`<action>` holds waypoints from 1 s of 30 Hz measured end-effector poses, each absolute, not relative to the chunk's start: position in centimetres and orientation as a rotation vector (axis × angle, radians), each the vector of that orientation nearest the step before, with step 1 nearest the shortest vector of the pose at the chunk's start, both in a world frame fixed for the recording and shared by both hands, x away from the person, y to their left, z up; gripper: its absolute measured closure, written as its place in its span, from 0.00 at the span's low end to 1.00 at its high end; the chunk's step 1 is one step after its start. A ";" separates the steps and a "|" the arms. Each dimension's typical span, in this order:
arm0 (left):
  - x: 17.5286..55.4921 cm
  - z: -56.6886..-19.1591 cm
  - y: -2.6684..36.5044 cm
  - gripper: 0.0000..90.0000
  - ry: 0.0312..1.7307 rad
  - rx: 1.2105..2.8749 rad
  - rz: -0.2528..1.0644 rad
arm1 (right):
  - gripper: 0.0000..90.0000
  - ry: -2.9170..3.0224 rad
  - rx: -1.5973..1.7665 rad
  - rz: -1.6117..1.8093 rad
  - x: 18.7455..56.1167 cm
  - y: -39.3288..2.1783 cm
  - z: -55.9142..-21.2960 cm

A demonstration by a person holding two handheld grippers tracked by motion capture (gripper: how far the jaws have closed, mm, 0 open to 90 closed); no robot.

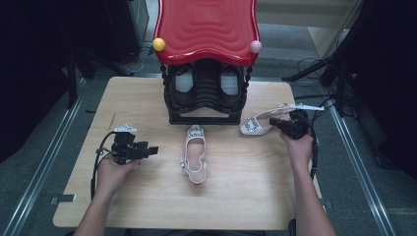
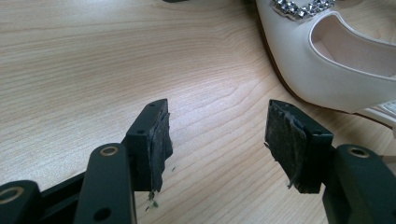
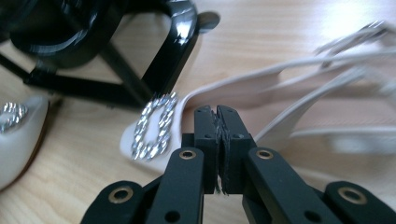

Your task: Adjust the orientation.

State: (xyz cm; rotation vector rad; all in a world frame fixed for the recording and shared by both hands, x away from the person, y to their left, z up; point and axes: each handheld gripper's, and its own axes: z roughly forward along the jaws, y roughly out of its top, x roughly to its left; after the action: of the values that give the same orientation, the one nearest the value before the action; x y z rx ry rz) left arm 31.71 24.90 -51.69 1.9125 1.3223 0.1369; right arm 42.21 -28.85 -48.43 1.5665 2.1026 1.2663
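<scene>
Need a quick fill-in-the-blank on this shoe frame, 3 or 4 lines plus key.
1. The left gripper has its jaws ____, with nothing between them.
2. The right gripper has its jaws ____, right by the shoe on the right.
3. The rack at the back of the table has a top coloured ____.
4. The shoe in the middle lies with its buckled toe pointing toward the ____.

Missing words: open; shut; red; rack

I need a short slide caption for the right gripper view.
Right gripper, jaws shut, at the side edge of a white buckle-trimmed slingback shoe beside a glossy black rack.
</scene>
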 end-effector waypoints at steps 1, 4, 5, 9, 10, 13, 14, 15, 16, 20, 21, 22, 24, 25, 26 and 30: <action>31.7 -51.7 24.9 0.45 1.322 1.912 0.141 | 0.99 2.087 1.570 1.266 42.5 -29.1 -48.2; 31.6 -51.6 24.9 0.45 1.321 1.911 0.137 | 0.99 2.048 1.598 1.289 43.3 -29.7 -47.8; 31.6 -51.6 24.9 0.45 1.320 1.911 0.136 | 1.00 2.040 1.607 1.285 43.6 -29.9 -47.8; 31.6 -51.7 24.9 0.45 1.319 1.911 0.138 | 1.00 1.999 1.631 1.295 44.7 -30.5 -47.6; 31.6 -51.7 24.8 0.45 1.320 1.914 0.133 | 1.00 1.995 1.636 1.278 44.9 -30.5 -47.6; 31.5 -51.7 24.8 0.45 1.318 1.922 0.129 | 1.00 1.980 1.635 1.244 45.5 -30.5 -47.6; 31.5 -51.7 24.8 0.45 1.318 1.920 0.135 | 1.00 1.976 1.633 1.230 45.6 -30.5 -47.7; 31.4 -51.7 24.8 0.45 1.319 1.921 0.136 | 1.00 1.975 1.631 1.213 45.7 -30.5 -47.9; 31.4 -51.7 24.8 0.45 1.317 1.923 0.135 | 1.00 1.983 1.623 1.185 45.8 -30.5 -48.1; 31.3 -51.6 25.0 0.45 1.318 1.921 0.134 | 1.00 2.008 1.640 1.136 45.8 -30.6 -48.6; 31.2 -51.6 25.0 0.45 1.319 1.919 0.136 | 1.00 2.015 1.638 1.125 45.8 -30.7 -48.6; 31.2 -51.6 25.1 0.45 1.318 1.919 0.135 | 1.00 2.024 1.640 1.101 45.7 -30.7 -48.6; 31.2 -51.6 25.1 0.45 1.318 1.921 0.134 | 1.00 2.050 1.623 1.060 45.6 -30.8 -48.8; 31.2 -51.6 25.1 0.45 1.318 1.922 0.133 | 1.00 2.064 1.618 1.036 45.6 -30.7 -48.9; 31.2 -51.7 25.0 0.45 1.319 1.920 0.137 | 1.00 2.074 1.618 1.023 45.6 -30.7 -49.1; 31.2 -51.8 24.8 0.45 1.315 1.927 0.131 | 1.00 2.089 1.641 1.041 45.4 -30.8 -49.2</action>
State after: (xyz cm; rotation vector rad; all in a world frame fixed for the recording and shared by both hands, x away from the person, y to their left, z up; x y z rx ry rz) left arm 31.25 24.84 -51.75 1.9271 1.3151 0.1315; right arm 45.37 -30.83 -49.22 1.6407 2.0892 1.0406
